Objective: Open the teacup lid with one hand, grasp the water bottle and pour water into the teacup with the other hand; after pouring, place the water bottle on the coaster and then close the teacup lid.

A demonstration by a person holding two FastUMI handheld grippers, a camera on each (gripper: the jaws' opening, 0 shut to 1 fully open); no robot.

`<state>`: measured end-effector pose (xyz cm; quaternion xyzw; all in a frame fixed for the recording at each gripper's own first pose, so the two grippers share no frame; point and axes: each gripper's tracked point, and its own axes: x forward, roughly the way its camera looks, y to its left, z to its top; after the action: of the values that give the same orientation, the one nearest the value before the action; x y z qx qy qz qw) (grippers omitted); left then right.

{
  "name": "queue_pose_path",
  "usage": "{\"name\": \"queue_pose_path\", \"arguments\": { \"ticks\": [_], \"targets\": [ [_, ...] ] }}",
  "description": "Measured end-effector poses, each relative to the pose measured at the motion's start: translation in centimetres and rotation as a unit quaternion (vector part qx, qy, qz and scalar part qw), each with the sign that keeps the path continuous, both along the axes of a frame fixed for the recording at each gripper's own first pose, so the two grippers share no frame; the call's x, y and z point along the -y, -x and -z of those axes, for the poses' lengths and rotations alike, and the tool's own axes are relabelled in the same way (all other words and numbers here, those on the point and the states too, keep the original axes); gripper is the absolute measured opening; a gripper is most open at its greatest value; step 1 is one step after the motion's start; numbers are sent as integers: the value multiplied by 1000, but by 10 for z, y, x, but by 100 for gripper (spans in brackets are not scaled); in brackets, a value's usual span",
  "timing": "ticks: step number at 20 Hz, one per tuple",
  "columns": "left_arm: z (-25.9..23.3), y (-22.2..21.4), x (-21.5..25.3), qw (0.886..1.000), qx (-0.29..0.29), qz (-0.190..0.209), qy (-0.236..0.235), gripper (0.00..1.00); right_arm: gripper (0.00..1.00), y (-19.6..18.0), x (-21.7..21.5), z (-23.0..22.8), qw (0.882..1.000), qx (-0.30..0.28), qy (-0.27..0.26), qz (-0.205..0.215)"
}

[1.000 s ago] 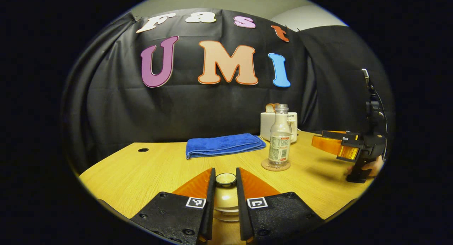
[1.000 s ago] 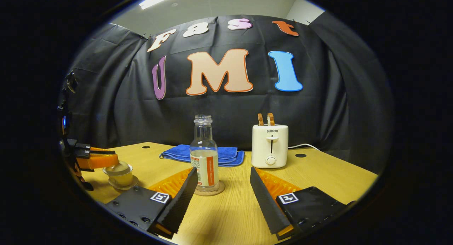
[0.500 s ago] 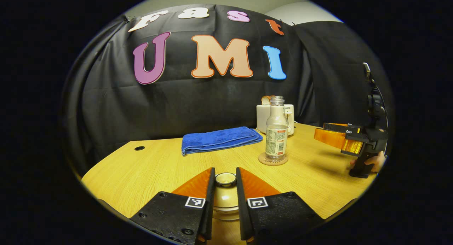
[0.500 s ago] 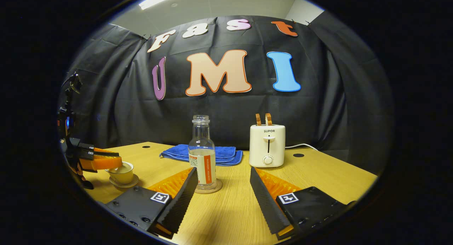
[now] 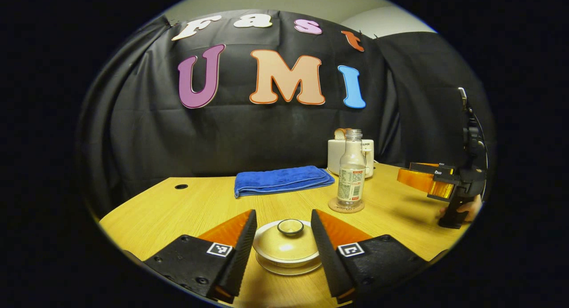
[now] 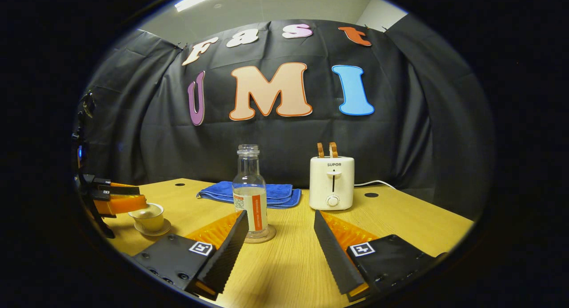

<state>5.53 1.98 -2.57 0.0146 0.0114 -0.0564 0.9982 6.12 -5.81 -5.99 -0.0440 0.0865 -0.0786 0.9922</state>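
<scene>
I have the left gripper (image 5: 283,230) spread wide, its fingers on either side of the lid (image 5: 286,243) without touching it. The lid sits on the teacup (image 6: 148,216), which stands on its saucer (image 5: 289,268) near the front edge of the table (image 5: 178,214). My right gripper (image 6: 280,230) is also wide open and holds nothing. Beyond its fingers the uncapped bottle (image 6: 249,189) stands upright on the coaster (image 6: 260,235), about mid-table. Behind it a folded blue towel (image 5: 282,180) lies toward the back edge, and a white toaster (image 6: 331,182) stands beside it, bread slices poking out the top.
</scene>
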Motion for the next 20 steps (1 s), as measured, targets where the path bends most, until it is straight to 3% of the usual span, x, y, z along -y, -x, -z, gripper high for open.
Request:
{"name": "queue_pose_path", "arguments": {
  "ticks": [5,13,14,17,18,20],
  "targets": [
    [-15,18,-15,999,41,-30,14,93,91,4,5,-1,1000,3,3,14],
    [-11,32,-43,995,37,-89,11,94,95,22,10,-6,999,6,8,35],
    [-10,35,-53,993,38,-107,11,94,91,25,11,-7,999,6,9,38],
    [-9,44,-82,984,38,-175,11,95,95,34,22,-9,998,9,15,63],
    [-9,45,-83,982,37,-186,11,95,91,38,26,-11,997,11,17,72],
    [-9,47,-82,981,37,-188,10,94,99,43,32,-12,996,13,21,90]
  ]
}}
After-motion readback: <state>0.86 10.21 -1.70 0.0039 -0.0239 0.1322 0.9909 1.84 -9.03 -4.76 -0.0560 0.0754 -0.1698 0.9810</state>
